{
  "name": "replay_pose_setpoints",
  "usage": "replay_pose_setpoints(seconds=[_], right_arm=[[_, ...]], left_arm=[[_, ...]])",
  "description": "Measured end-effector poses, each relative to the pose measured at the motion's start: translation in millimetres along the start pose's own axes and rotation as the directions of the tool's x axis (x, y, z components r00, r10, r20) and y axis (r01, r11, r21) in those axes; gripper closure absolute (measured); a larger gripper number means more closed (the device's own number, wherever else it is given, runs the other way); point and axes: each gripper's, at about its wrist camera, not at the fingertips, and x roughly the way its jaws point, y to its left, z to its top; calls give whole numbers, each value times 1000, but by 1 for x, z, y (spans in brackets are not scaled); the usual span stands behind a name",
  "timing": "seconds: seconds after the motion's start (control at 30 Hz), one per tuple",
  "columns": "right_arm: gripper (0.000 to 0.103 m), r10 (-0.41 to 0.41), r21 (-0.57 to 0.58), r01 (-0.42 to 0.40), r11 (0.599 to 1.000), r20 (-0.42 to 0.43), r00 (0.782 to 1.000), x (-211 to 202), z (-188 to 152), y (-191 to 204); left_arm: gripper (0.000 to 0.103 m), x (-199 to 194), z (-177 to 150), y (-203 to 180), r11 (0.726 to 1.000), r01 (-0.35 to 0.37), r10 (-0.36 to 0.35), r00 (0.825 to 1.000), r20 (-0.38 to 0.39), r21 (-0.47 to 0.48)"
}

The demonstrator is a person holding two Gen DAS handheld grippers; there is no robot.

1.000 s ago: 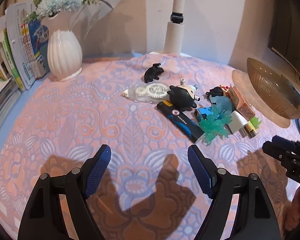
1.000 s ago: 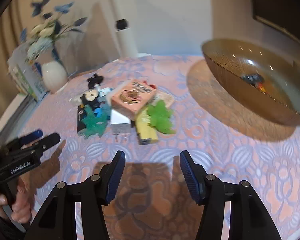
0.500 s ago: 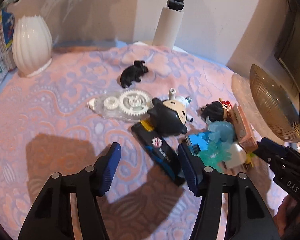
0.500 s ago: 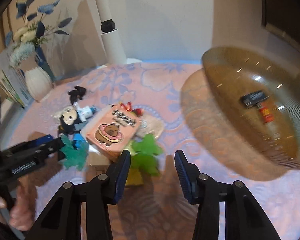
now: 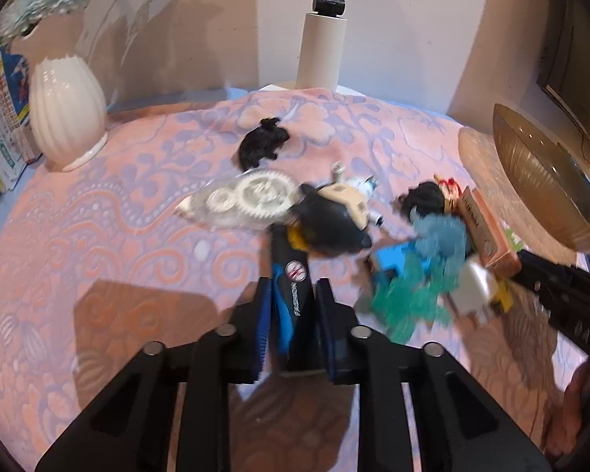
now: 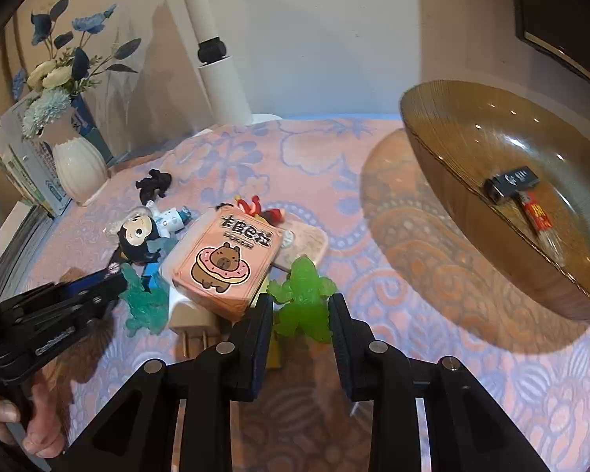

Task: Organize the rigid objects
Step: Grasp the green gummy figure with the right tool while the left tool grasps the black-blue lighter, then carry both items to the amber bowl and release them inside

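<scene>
Inside the bowl [image 6: 472, 149], only right-wrist view shows 2 items.

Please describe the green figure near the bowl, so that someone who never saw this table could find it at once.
Start at the big brown bowl on the pink cloth and look towards the toy pile beside it. At the pile's near edge, by the capybara box, lies the green figure, between the jaws of the right gripper. It is bright lime and translucent; the other jelly figure is teal.
</scene>
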Motion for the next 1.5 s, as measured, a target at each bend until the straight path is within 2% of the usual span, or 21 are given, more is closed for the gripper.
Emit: replay_pose_setpoints(seconds=[0.1, 0.23, 0.27, 0.33, 0.37, 0.4, 0.57, 0.6, 0.67, 0.7, 0.73, 0.77, 0.9, 1.0, 1.1, 1.17, 1.2, 1.23, 1.27, 1.37, 1.5], right_arm=[[75, 15, 21, -16, 1000, 4, 1000, -8, -6, -5], [75, 78, 22, -79, 997, 40, 996, -35, -26, -6], [75, 80, 16, -80, 997, 39, 996, -40, -32, -3], [75, 79, -10, -78, 997, 29, 996, -49, -45, 3], [75, 67, -32, -66, 997, 28, 997, -53, -49, 8], [75, 58, -41, -57, 998, 29, 998, -54, -52, 10], [72, 34, -28, -34, 999, -18, 999, -43, -53, 8], [68, 38, -23, -38, 999, -18, 999, -44, -53, 7], [53, 44, -13, -45, 999, -16, 999, -45, -53, 4], [46, 44, -13, -44, 999, -14, 999, -45, -53, 4], [46, 39, -15, -39, 999, -11, 999, -44, -52, 4], [46, 32, -17, -32, 999, -15, 999, -43, -52, 4], [46, -33, -53, 30, 998, -57, 998, -30, -50, 11], [68, -56, -114, 51, 992, -41, 998, -31, -51, 21], [69, -32, -167, 33, 985, 11, 999, -40, -55, 31], [69, 4, -186, 7, 983, 59, 998, -51, -57, 34], [69, 28, -188, -13, 982, 76, 997, -56, -58, 34], [69, 44, -183, -28, 983, 82, 996, -61, -58, 32], [69, 49, -175, -34, 984, 83, 995, -64, -58, 31], [69, 45, -138, -28, 990, 123, 991, -85, -54, 15], [69, -40, -61, 57, 997, 245, 969, -136, -32, -27]], left_arm=[[86, -15, -16, 13, 999, 35, -35, 999, -17, 29], [85, -35, -41, 27, 985, 155, -151, 987, -47, 80], [84, -37, -44, 28, 983, 162, -158, 986, -48, 86], [70, -41, -49, 26, 983, 161, -158, 987, -40, 92], [68, -41, -50, 25, 982, 163, -160, 986, -37, 92], [67, -41, -50, 21, 984, 153, -151, 988, -34, 91], [63, -33, -46, -2, 990, 4, -3, 1000, -11, 139], [63, -34, -46, -3, 990, -5, 5, 1000, -3, 141], [65, -33, -46, -3, 989, -17, 16, 1000, 8, 147], [73, -33, -46, -3, 989, -16, 14, 1000, 11, 147], [80, -33, -46, -4, 989, -13, 11, 1000, 14, 149], [83, -33, -47, -5, 988, -23, 20, 1000, 20, 155], [83, -35, -49, -9, 984, -48, 42, 998, 39, 174], [83, -41, -51, -9, 984, -42, 32, 998, 61, 175], [83, -52, -53, -7, 987, -18, 2, 995, 102, 161], [83, -58, -54, -9, 988, 79, -92, 992, 89, 135], [83, -64, -53, -11, 977, 179, -188, 979, 75, 114], [83, -72, -51, -15, 957, 275, -283, 956, 80, 94], [83, -80, -48, -21, 944, 315, -324, 941, 94, 97], [83, -107, -27, -58, 917, 344, -375, 916, 140, 203], [83, -120, -3, -110, 889, 355, -414, 893, 176, 289]])
